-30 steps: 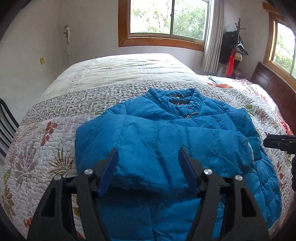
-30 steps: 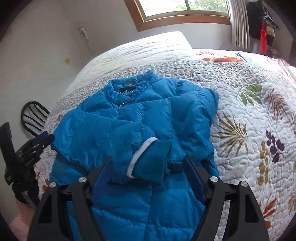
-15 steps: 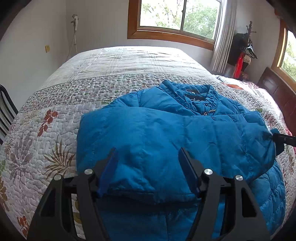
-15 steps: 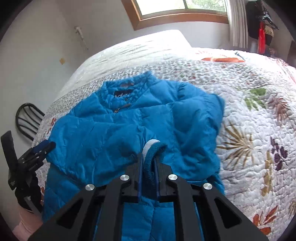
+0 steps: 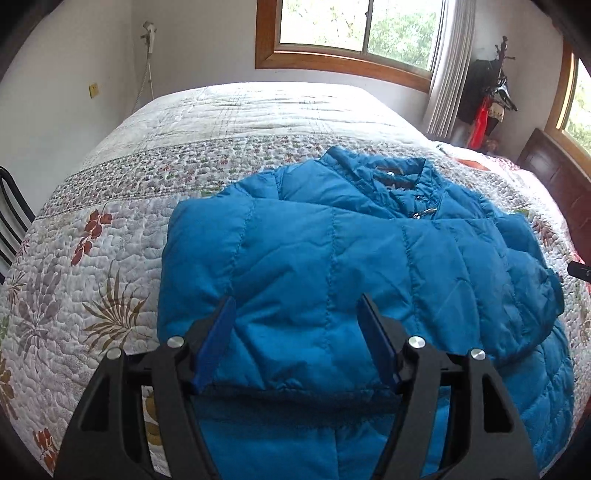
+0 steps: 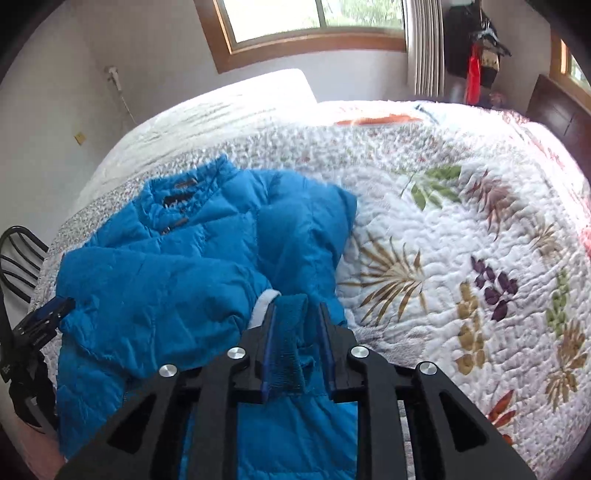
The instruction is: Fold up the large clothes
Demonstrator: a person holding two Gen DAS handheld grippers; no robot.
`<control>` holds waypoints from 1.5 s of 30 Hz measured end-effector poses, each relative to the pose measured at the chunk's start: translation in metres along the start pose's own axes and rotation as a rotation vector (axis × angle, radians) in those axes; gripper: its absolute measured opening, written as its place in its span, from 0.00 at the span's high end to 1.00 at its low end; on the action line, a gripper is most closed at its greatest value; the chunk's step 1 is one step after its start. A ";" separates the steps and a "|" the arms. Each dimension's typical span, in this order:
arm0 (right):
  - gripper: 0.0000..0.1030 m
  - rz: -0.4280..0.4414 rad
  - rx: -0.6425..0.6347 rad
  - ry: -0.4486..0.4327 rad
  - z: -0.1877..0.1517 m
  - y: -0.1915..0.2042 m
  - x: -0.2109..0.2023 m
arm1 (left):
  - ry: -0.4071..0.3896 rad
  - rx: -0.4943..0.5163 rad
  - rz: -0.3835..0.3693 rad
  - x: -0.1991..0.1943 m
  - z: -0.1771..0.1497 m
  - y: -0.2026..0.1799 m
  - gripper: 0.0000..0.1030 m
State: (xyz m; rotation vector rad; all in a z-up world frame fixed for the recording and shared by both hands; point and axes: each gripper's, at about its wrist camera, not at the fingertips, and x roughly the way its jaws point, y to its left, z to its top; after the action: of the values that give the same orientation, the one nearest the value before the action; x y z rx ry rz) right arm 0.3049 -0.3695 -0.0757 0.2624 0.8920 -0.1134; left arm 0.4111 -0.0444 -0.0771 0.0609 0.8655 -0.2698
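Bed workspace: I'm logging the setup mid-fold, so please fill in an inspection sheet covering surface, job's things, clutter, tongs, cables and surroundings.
Surface: floral quilt covering the bed.
Job's things: blue puffer jacket lying flat, collar away, one sleeve folded across the chest, ending in its cuff.
Clutter: orange-trimmed cloth on the far quilt.
Tongs: left tongs open over the folded sleeve. Right tongs have just been opening, with the cuff between them, not pinched.
Cables: white cord hanging down the wall.
Surroundings: window, chair, coat rack, headboard.
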 end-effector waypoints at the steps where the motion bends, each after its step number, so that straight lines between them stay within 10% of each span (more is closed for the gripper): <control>1: 0.77 0.032 -0.025 0.002 0.000 0.009 -0.003 | -0.003 0.009 -0.012 -0.004 0.000 -0.005 0.34; 12: 0.76 0.054 -0.067 0.194 -0.017 0.024 0.073 | 0.091 0.061 -0.014 0.030 -0.019 -0.018 0.33; 26: 0.76 0.041 -0.072 0.162 -0.019 0.026 0.087 | 0.122 0.043 -0.028 0.043 -0.022 -0.014 0.34; 34: 0.73 0.068 -0.152 0.025 -0.023 0.066 0.038 | 0.006 0.081 -0.073 -0.005 -0.022 -0.042 0.35; 45: 0.74 0.046 -0.258 0.157 -0.045 0.101 0.095 | 0.110 0.117 -0.081 0.035 -0.037 -0.056 0.33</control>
State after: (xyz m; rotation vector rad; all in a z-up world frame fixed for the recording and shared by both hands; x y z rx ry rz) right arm 0.3512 -0.2587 -0.1589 0.0513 1.0444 0.0662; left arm 0.3904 -0.1000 -0.1243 0.1513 0.9624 -0.3957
